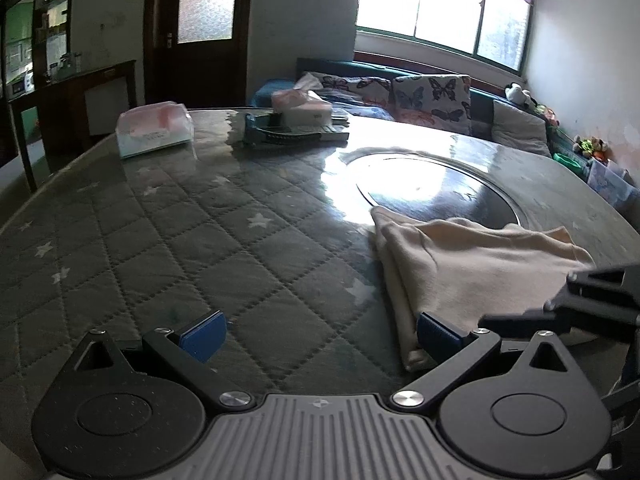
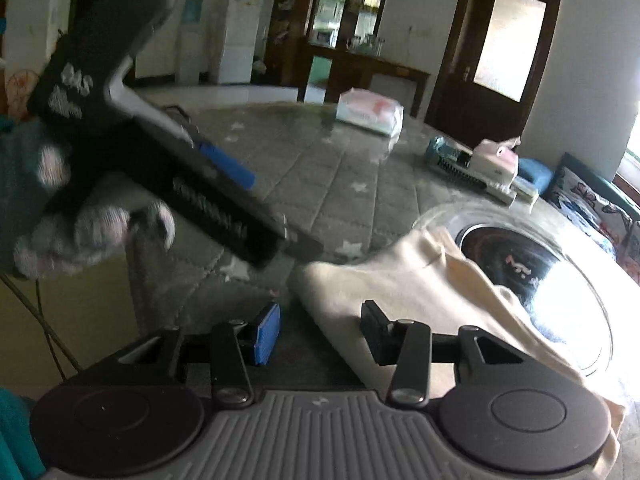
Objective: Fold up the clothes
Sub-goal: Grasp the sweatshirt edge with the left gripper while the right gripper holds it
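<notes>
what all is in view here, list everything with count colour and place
garment: one, cream, folded, on the table's right side, partly over the turntable
table cover: one, grey quilted with white stars, under glass
turntable: one, dark glass, table centre
tissue packs: two, white and pink, far side of the table
cushions: several, butterfly print, on the sofa under the window
fridge: one, white, far wall
left gripper: one, black with blue pads, open, one finger at the garment's near edge
right gripper: one, black, open, straddling the garment's edge
gloved hand: one, grey, holding the left gripper
</notes>
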Demonstrator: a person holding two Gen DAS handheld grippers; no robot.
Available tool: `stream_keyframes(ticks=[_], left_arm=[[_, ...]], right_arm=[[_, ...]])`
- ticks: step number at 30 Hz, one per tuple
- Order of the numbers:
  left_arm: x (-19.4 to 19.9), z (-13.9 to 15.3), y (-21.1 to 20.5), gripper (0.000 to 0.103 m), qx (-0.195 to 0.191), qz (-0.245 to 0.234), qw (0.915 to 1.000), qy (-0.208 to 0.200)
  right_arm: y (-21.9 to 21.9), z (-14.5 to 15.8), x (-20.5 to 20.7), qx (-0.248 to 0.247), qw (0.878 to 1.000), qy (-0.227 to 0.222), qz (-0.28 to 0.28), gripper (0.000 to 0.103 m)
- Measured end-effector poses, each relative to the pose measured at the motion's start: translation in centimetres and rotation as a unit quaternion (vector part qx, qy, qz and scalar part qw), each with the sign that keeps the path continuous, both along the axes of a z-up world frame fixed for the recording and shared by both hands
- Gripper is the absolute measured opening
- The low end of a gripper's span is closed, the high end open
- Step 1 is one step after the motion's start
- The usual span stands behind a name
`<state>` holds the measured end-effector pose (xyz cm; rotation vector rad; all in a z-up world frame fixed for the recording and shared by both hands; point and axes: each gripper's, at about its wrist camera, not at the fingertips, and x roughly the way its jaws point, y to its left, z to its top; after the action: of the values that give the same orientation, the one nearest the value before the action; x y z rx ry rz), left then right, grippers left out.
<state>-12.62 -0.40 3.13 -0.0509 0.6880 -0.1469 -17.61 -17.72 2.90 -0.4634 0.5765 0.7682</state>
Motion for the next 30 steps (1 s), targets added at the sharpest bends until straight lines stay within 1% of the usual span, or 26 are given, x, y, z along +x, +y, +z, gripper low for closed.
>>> stream_keyframes(ticks=[4, 9, 13, 14, 16, 17, 18, 21, 24, 26, 30], left_arm=[[0.3, 0.4, 0.9, 0.103, -0.026, 0.01, 0.9996, 0.006], [1.1, 1.1, 1.2, 0.103, -0.068, 0.014, 0.9974, 0.018], [2.1, 1.3, 0.9, 0.103, -0.104, 0.014, 0.9939, 0.035], [2.3, 1.3, 0.8, 0.103, -0.112, 0.013, 0.9929, 0.039], [2.8, 1.3, 0.6, 0.103, -0.129, 0.01, 0.9905, 0.046], [3.1, 1.3, 0.5, 0.103, -0.137, 0.01, 0.9891, 0.052], [3.4, 1.2, 0.4, 0.103, -0.145, 0.009, 0.9876, 0.059], [4.3, 0.8, 0.1, 0.102, -0.168, 0.012, 0.9828, 0.077], [5.2, 0.5, 0.1, 0.102, -0.194, 0.017, 0.976, 0.097], [5.7, 0.4, 0.0, 0.101, -0.209, 0.019, 0.9719, 0.107], [6.5, 0.5, -0.6, 0.098, -0.229, 0.016, 0.9661, 0.119]], right_arm=[[0.3, -0.1, 0.1, -0.011, 1.0, 0.004, -0.004, 0.046], [1.1, 0.5, -0.4, -0.016, 1.0, -0.014, 0.006, 0.044], [2.2, -0.6, 0.2, -0.035, 0.999, -0.022, 0.004, 0.044], [2.2, -0.6, 0.5, -0.032, 0.999, -0.019, 0.0, 0.044], [2.2, -0.6, 0.9, -0.024, 1.0, -0.012, -0.01, 0.036], [2.1, -0.5, 1.1, -0.023, 1.0, -0.011, -0.016, 0.029], [2.1, -0.5, 1.2, -0.021, 0.999, -0.011, -0.021, 0.025], [1.3, -0.1, 1.8, 0.003, 0.999, 0.0, -0.033, 0.016], [-0.1, 0.7, 2.4, 0.053, 0.997, 0.028, -0.049, 0.014], [-1.3, 1.3, 2.9, 0.088, 0.993, 0.048, -0.061, 0.013], [-3.0, 2.0, 3.2, 0.131, 0.986, 0.067, -0.073, 0.012]])
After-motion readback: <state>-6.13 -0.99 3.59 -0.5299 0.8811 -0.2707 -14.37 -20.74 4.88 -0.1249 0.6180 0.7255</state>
